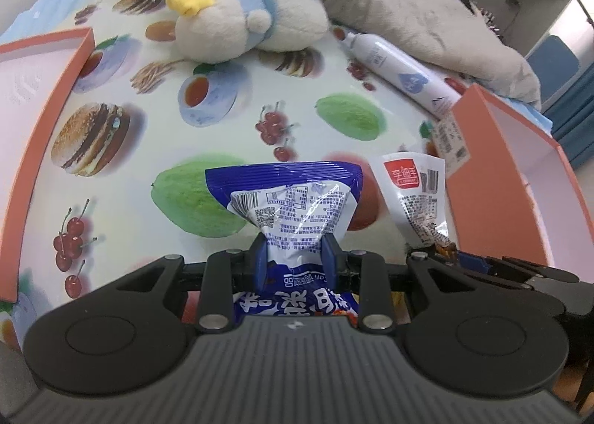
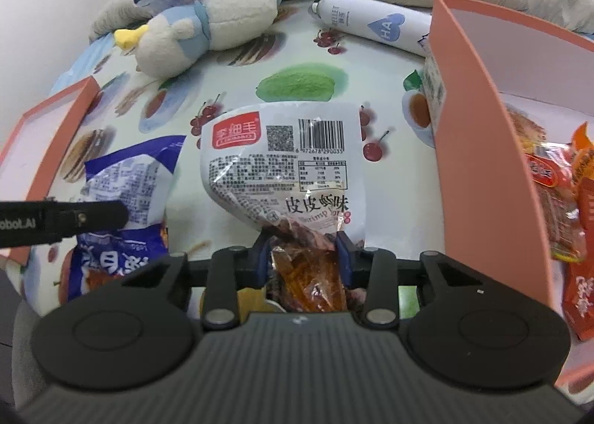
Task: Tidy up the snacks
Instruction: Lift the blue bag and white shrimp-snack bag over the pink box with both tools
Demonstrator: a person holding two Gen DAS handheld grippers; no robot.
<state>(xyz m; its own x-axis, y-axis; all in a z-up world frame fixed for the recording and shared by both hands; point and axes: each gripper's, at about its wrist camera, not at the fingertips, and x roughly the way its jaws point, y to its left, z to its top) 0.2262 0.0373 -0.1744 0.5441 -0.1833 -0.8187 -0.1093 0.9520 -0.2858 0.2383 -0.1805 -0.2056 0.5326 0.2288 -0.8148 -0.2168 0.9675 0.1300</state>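
Both tongs are mid-carry. The left gripper (image 1: pixel 295 257) is clenched on the blue snack packet (image 1: pixel 286 197), and the right gripper (image 2: pixel 302 257) is clenched on the white shrimp-flavour packet (image 2: pixel 282 160), both just left of the right-hand orange box (image 2: pixel 482 149) that already holds snacks. The next move probably calls for swinging each packet over the box's wall and releasing it inside.

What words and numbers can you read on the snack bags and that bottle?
"皮皮虾味" and "Shrimp": white packet in the right gripper.
"6 972678 290035": under its barcode.
Red logo and fine print on it: too blurred.
"HA" in a heart: white bottle.
"oboLAI": left gripper's side.
Blue packet in the left gripper: big characters cut off, small print unreadable.
Snacks in the orange box: unreadable.
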